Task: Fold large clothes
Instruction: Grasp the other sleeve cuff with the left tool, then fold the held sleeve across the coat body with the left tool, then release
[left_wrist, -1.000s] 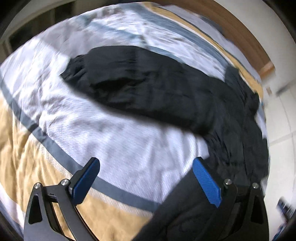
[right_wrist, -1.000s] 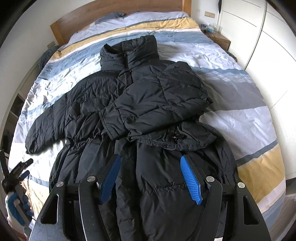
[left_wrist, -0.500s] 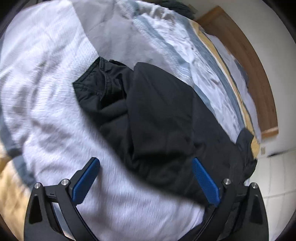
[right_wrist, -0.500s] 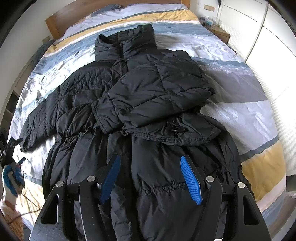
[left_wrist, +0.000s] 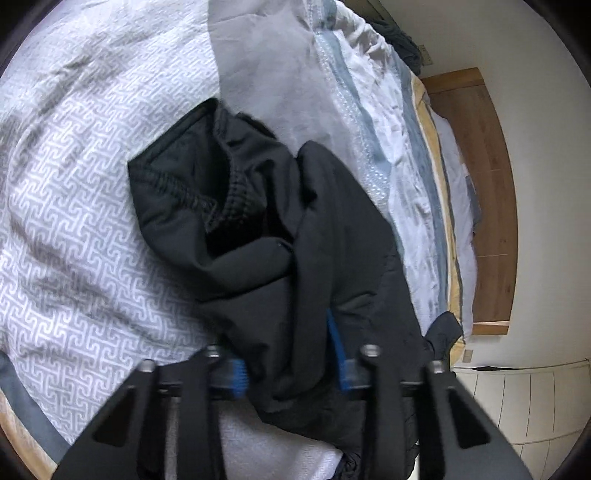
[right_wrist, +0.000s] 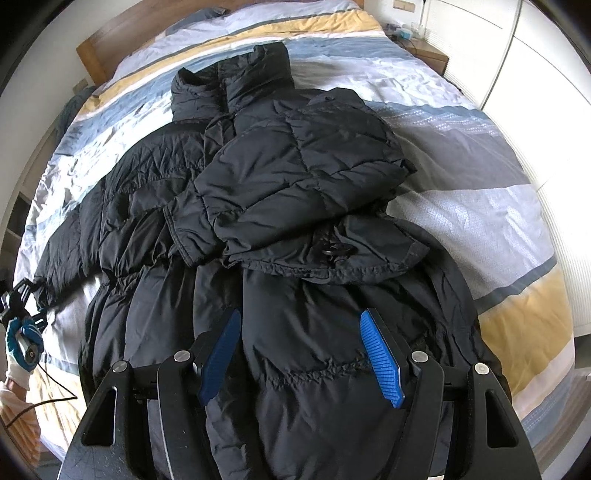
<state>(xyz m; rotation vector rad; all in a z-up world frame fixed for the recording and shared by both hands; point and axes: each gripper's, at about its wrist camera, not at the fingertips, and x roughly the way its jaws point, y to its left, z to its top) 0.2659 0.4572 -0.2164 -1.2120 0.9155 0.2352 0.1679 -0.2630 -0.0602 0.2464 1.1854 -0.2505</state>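
Observation:
A large black puffer jacket (right_wrist: 303, 206) lies front up on the striped bed (right_wrist: 480, 184), collar toward the headboard. Its right sleeve is folded across the chest. Its left sleeve (left_wrist: 258, 236) stretches out sideways, cuff open. My left gripper (left_wrist: 291, 365) is shut on that sleeve a little behind the cuff, with the fabric bunched between the blue pads (left_wrist: 336, 354). It also shows in the right wrist view (right_wrist: 22, 306) at the far left. My right gripper (right_wrist: 301, 354) is open and empty, hovering over the jacket's lower body.
A wooden headboard (right_wrist: 122, 40) stands at the far end of the bed. A nightstand (right_wrist: 421, 48) and white wardrobe doors (right_wrist: 535, 74) are on the right. A cable (right_wrist: 44, 398) trails from the left hand over the bed edge.
My left gripper moved in onto the outstretched sleeve and closed on it near the cuff. My right gripper stayed open and drifted slightly closer over the jacket.

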